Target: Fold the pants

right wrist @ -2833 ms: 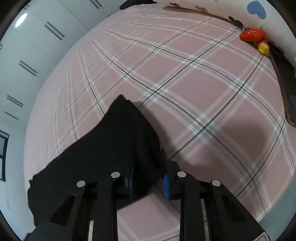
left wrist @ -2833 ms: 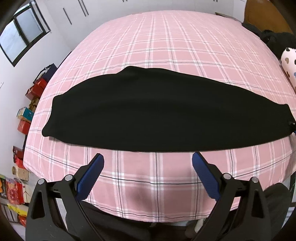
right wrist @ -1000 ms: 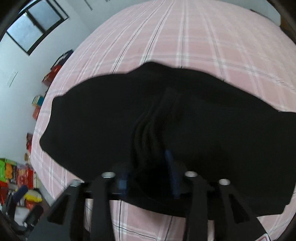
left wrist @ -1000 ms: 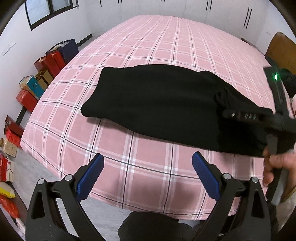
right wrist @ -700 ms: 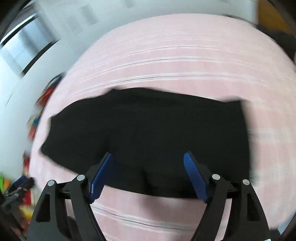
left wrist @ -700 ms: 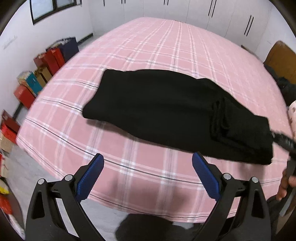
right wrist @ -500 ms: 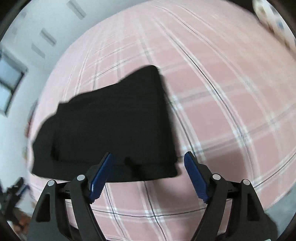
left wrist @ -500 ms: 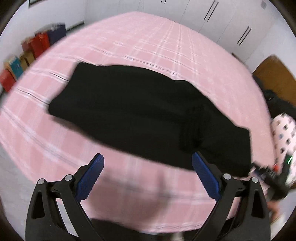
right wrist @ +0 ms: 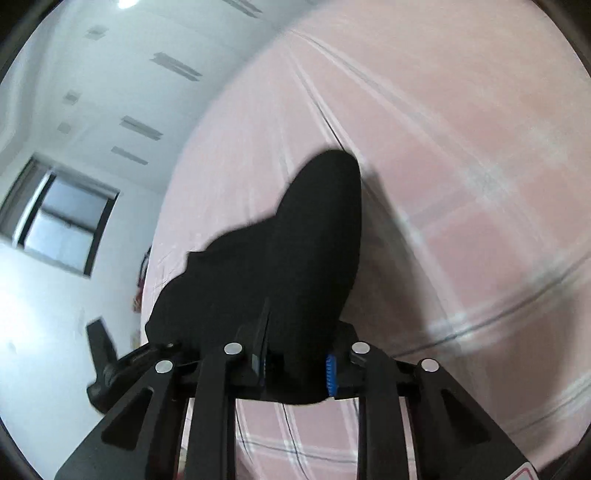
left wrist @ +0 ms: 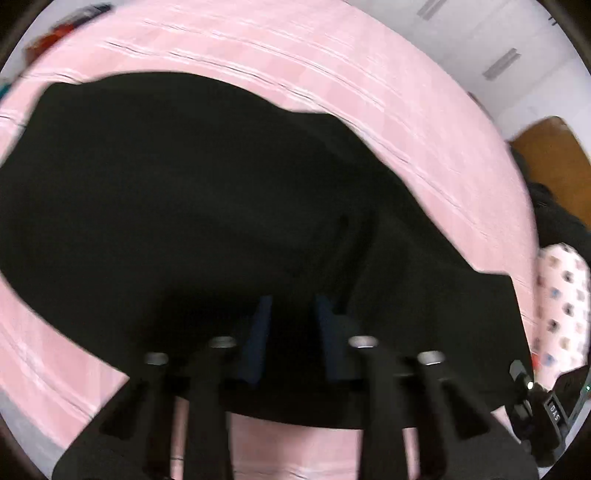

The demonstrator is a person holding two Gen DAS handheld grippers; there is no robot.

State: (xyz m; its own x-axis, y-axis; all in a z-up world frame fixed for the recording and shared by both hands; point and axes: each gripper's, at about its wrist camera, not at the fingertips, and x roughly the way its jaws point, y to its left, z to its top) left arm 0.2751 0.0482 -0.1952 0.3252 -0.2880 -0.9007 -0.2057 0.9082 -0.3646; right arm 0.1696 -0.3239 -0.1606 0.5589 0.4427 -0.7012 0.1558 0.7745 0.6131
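Note:
Black pants (left wrist: 184, 203) lie across a pink plaid bed (left wrist: 369, 74), with a folded layer toward their right end. My left gripper (left wrist: 291, 317) is down over the near edge of the pants. Its jaws are closing to a narrow gap, and dark fabric shows between the blue pads (left wrist: 258, 332); the picture is blurred. In the right wrist view the pants (right wrist: 295, 258) rise in a bunched peak from my right gripper (right wrist: 295, 354), whose jaws are closing with the end of the fabric pinched between them. The right gripper's body (left wrist: 535, 402) shows at the lower right of the left wrist view.
A spotted white pillow (left wrist: 565, 302), dark clothes (left wrist: 554, 221) and a brown wooden board (left wrist: 546, 155) lie at the bed's right end. White wardrobe doors (right wrist: 129, 74) and a window (right wrist: 62, 221) stand beyond the bed (right wrist: 461, 184). Red boxes (left wrist: 66, 22) sit off the far left.
Both grippers stood wide open half a second ago and now have narrow jaws on the pants. The left dropped onto the near edge; the right moved onto the right end, where the fabric now stands bunched.

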